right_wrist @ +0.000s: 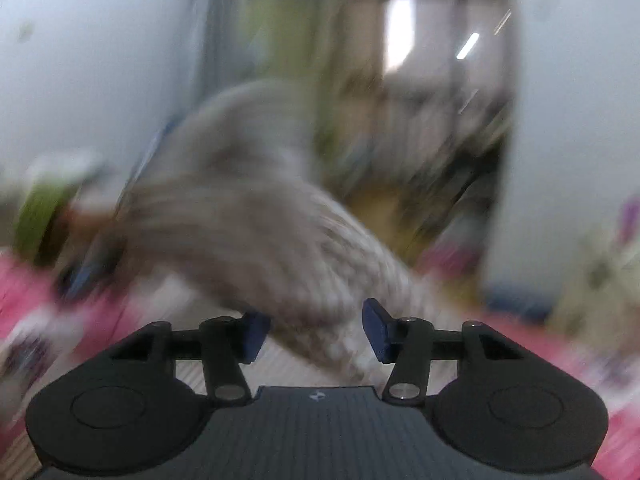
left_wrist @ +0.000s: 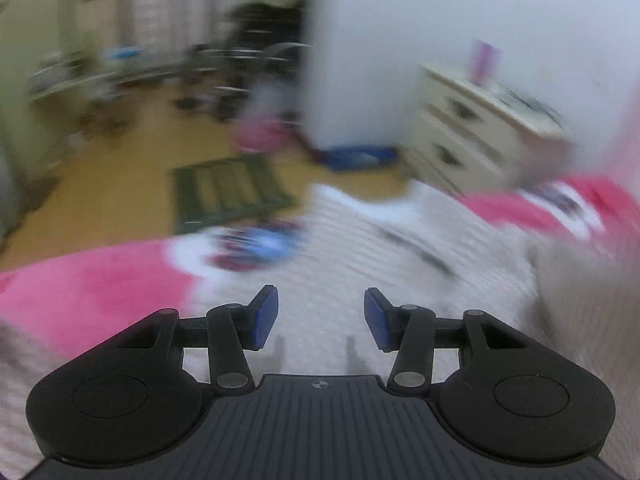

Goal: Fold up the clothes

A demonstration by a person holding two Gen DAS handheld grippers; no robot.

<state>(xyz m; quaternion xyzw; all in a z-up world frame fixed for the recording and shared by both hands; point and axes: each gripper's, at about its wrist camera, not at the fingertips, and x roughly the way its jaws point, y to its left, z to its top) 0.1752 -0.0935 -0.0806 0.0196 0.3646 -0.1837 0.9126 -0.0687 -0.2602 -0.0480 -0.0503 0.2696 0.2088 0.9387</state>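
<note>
The room comes through heavily smeared in both views, so only the big shapes are sure. Largest is the bed (left_wrist: 80,292), covered in a bright pink spread with a white patch that carries a blue and dark print. Across it lies the piece of clothing to be folded — a pale grey striped garment (left_wrist: 360,240), spread flat over the middle of the bed in the left wrist view, its far edge near the bed's end. In the right wrist view the same grey striped cloth (right_wrist: 248,216) stands up in a big hump above the pink cover, and a fold of it runs down between the two blue pads; whether it hangs loose there or is lifted by something I cannot tell through the blur. Beyond the bed is a yellowish floor (left_wrist: 120,168) with a dark green mat (left_wrist: 228,192) on it, and to the right a cream chest of drawers (left_wrist: 476,128) against the white wall. The left gripper (left_wrist: 321,318) hovers just above the garment, its fingers (left_wrist: 264,316) parted with nothing between them. The right gripper (right_wrist: 316,330) has its fingers (right_wrist: 376,330) spread too — cloth passes through the gap, but the pads stand clear of each other and do not visibly pinch it.
</note>
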